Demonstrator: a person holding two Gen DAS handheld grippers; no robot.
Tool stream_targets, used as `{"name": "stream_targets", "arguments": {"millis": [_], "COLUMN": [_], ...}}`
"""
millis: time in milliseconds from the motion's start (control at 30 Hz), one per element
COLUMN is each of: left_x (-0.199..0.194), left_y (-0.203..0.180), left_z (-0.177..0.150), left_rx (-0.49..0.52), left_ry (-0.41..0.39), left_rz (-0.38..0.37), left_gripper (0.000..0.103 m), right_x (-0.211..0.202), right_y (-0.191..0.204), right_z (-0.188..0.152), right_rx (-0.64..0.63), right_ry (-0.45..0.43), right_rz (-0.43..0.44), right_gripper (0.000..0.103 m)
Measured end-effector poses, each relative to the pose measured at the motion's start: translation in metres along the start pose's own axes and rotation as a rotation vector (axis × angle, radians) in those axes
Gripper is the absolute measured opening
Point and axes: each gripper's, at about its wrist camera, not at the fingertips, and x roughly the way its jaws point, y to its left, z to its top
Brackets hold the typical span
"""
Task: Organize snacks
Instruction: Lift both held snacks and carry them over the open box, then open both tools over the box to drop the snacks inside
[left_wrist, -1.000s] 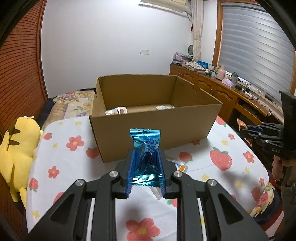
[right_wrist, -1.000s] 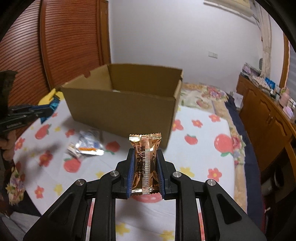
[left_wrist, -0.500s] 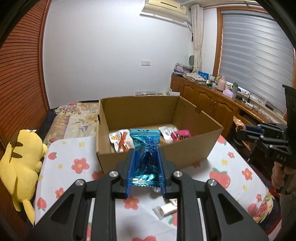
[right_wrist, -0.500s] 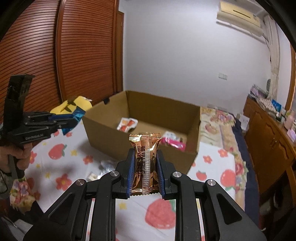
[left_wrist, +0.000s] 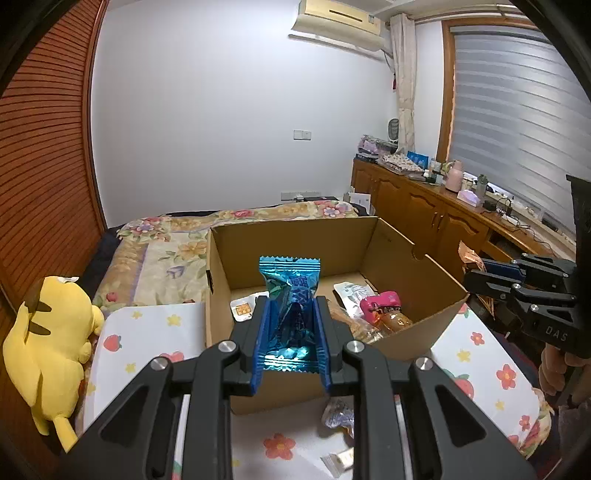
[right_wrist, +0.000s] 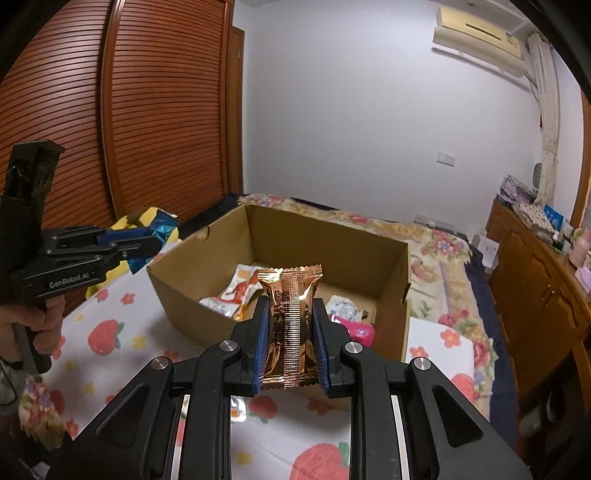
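My left gripper (left_wrist: 290, 306) is shut on a shiny blue snack packet (left_wrist: 291, 291), held upright just over the near rim of an open cardboard box (left_wrist: 406, 243). In the right wrist view my right gripper (right_wrist: 290, 306) is shut on a copper-gold snack packet (right_wrist: 290, 295), also above the near wall of the box (right_wrist: 325, 236). The box holds several packets, among them a pink one (left_wrist: 380, 301) and a white-orange one (right_wrist: 242, 284). Each gripper shows in the other's view: the right gripper (left_wrist: 476, 269) at the right, the left gripper (right_wrist: 155, 232) at the left.
The box stands on a white tablecloth (left_wrist: 147, 325) printed with strawberries and flowers. Loose packets (left_wrist: 338, 413) lie in front of the box. A yellow plush toy (left_wrist: 51, 332) sits left of the table, a floral bed behind, wooden cabinets (left_wrist: 424, 214) at the right.
Both grippers have risen and moved toward the box with their packets. The box interior, mostly hidden by its front wall a second ago, now shows from above.
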Motion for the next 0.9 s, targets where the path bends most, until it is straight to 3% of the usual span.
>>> {"name": "stream_targets", "arguments": {"millis": [533, 900], "left_x": [0.049, 0.063], "left_y": [0.008, 0.013], "left_z": [-0.002, -0.004], "left_rx": [-0.015, -0.034], "left_ry": [0.091, 0.110], "left_rz": [0.018, 0.018], "left_gripper": [0.020, 0.021], "right_x": [0.047, 0.070], "right_y": [-0.024, -0.041], "right_z": [0.001, 0.000], "right_rx": [0.052, 0.115], "right_ry": [0.061, 0.089], "right_rz": [-0.041, -0.062], "right_gripper": [0.020, 0.020]}}
